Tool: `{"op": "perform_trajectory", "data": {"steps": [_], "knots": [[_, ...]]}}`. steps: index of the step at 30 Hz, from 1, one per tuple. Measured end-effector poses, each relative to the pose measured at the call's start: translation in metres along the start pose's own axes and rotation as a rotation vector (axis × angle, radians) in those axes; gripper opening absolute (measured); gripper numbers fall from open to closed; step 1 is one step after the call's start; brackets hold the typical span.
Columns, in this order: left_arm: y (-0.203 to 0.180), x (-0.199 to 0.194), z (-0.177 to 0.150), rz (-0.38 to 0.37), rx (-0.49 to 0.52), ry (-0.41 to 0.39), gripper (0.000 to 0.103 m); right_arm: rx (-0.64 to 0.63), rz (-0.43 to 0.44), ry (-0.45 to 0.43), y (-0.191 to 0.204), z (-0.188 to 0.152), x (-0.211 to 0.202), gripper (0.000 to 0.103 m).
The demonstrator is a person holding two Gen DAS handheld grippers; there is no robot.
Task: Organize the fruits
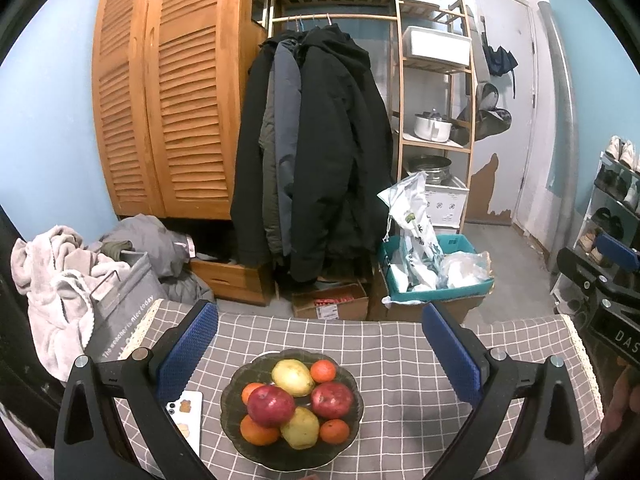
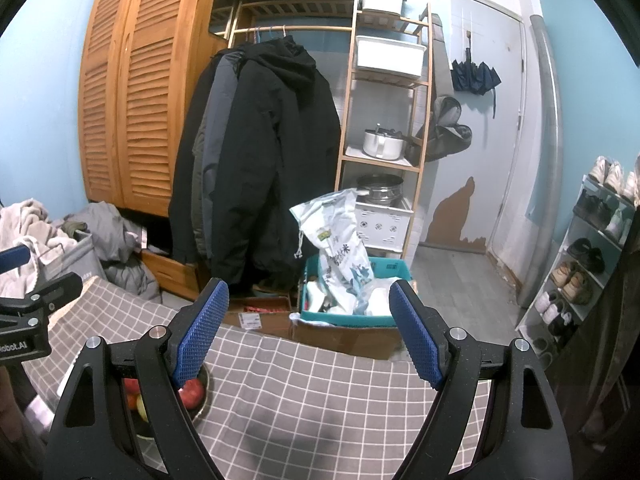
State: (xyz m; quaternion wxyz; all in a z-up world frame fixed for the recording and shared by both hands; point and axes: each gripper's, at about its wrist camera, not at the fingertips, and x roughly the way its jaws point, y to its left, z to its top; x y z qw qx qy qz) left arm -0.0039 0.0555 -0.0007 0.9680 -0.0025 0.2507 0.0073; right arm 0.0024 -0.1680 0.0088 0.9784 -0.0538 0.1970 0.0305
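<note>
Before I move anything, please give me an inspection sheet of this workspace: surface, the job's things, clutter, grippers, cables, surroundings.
Surface: table with grey checked cloth, bare on the right side of the bowl.
Job's things: dark bowl holding two red apples, two yellow-green fruits and four oranges, heaped together.
Clutter: phone lying flat to the left of the bowl.
Grippers: left gripper above the bowl, jaws wide apart, holding nothing; right gripper over bare cloth, jaws wide apart, holding nothing.
Cables: nothing seen.
Surroundings: hanging coats, wooden louvred wardrobe, shelf rack, teal crate with bags, laundry pile, shoe rack.
</note>
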Motion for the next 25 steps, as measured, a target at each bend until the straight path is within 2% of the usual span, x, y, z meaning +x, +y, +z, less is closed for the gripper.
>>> {"op": "perform_trajectory", "data": {"steps": [25], "knots": [[0.0004, -0.0018, 0.0003, 0.013, -0.032, -0.003, 0.103, -0.002, 0.000, 0.000, -0.0001, 0.0008, -0.0002, 0.081]]}}
